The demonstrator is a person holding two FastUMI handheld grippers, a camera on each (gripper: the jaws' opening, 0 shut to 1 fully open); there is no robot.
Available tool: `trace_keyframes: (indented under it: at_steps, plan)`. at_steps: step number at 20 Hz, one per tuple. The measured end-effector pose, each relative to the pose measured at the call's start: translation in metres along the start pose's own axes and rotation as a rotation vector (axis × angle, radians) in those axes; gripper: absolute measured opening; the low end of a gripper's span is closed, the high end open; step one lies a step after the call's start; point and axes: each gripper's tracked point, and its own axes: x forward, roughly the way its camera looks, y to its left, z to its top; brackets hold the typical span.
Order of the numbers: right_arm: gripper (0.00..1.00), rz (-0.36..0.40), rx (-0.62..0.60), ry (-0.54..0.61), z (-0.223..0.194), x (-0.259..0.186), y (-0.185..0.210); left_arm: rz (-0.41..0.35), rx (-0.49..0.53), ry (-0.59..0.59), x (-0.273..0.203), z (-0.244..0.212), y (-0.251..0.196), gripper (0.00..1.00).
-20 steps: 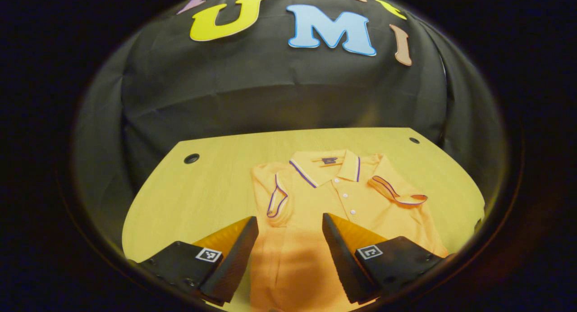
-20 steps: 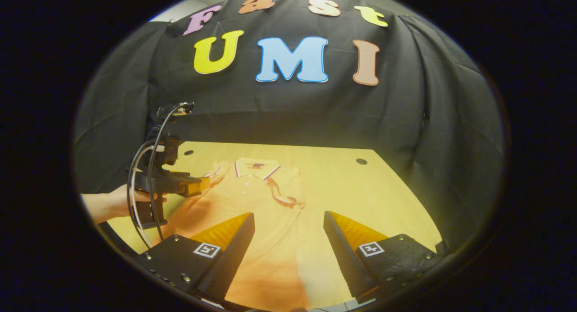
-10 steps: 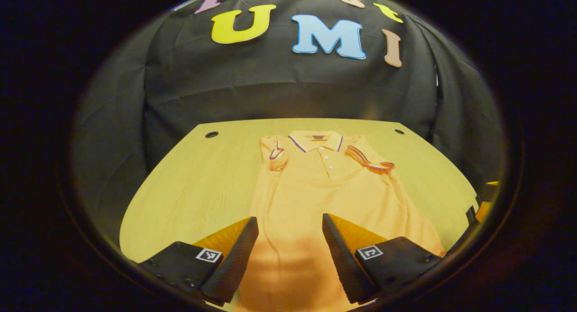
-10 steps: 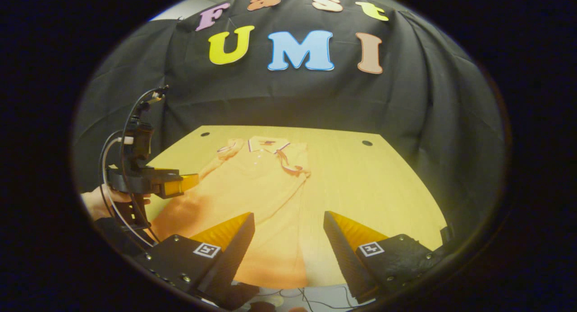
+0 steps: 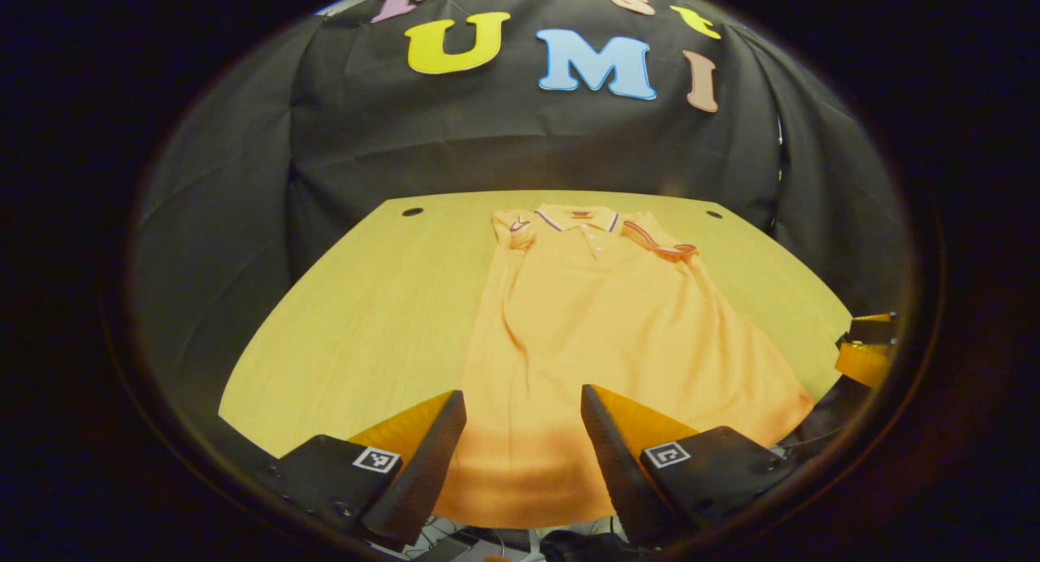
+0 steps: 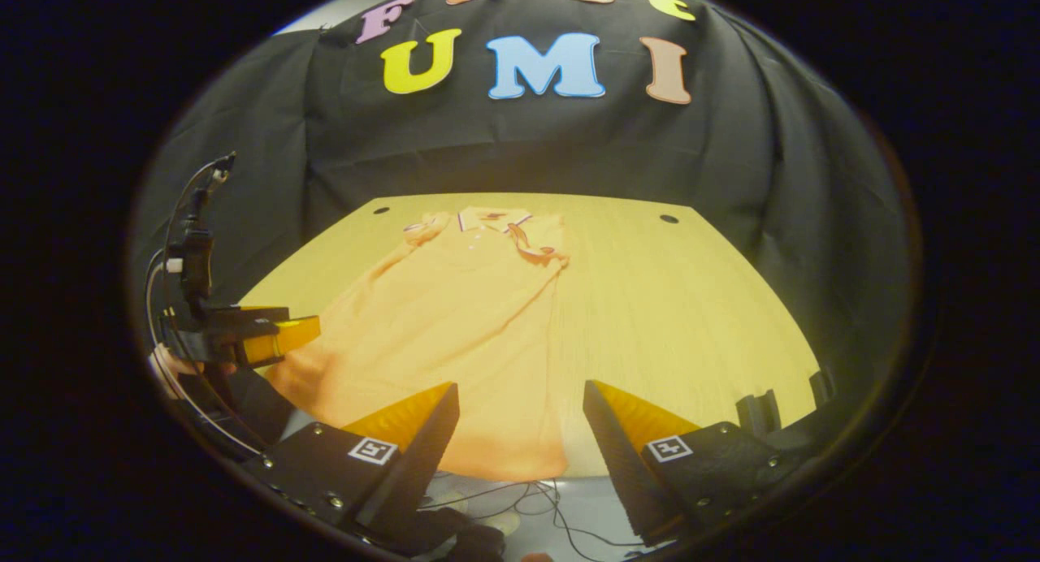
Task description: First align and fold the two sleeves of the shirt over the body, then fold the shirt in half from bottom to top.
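An orange polo shirt (image 5: 601, 326) lies flat on the wooden table (image 5: 366, 318), collar at the far end and hem at the table's near edge. Both striped-cuff sleeves (image 5: 662, 245) are folded onto the body by the collar. My left gripper (image 5: 520, 456) is open and empty, hovering over the hem at the front edge. In the right gripper view the shirt (image 6: 455, 318) lies left of centre. My right gripper (image 6: 520, 456) is open and empty by the hem's right corner. The left gripper (image 6: 252, 339), held in a hand, hovers by the hem's left corner.
Two round cable holes (image 5: 412, 212) (image 5: 714, 214) sit near the table's far corners. Bare table (image 6: 674, 318) stretches right of the shirt. Loose cables (image 6: 528, 497) lie on the floor below the front edge. Black cloth closes the back and sides.
Both grippers have drawn back from the collar end toward the table's near edge, staying open. The shirt's hem and the floor below the edge have come into view.
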Motion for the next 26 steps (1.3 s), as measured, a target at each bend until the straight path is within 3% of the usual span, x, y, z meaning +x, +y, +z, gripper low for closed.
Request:
trace_keyframes:
  at_steps: [5, 12, 21, 26]
  plan:
    - [0.96, -0.030, 0.030, 0.055, -0.019, 0.013, -0.001, -0.010, -0.016, 0.039, -0.014, -0.029, 0.017, 0.93]
    - [0.96, -0.077, 0.050, 0.157, -0.056, 0.035, -0.003, -0.051, 0.051, 0.078, -0.026, -0.062, 0.022, 0.94]
    - [0.96, -0.097, 0.055, 0.208, -0.079, 0.045, -0.003, -0.041, 0.069, 0.092, -0.024, -0.079, 0.018, 0.92]
    - [0.95, -0.085, 0.058, 0.186, -0.079, 0.043, -0.001, -0.031, 0.062, 0.090, -0.027, -0.080, 0.012, 0.96]
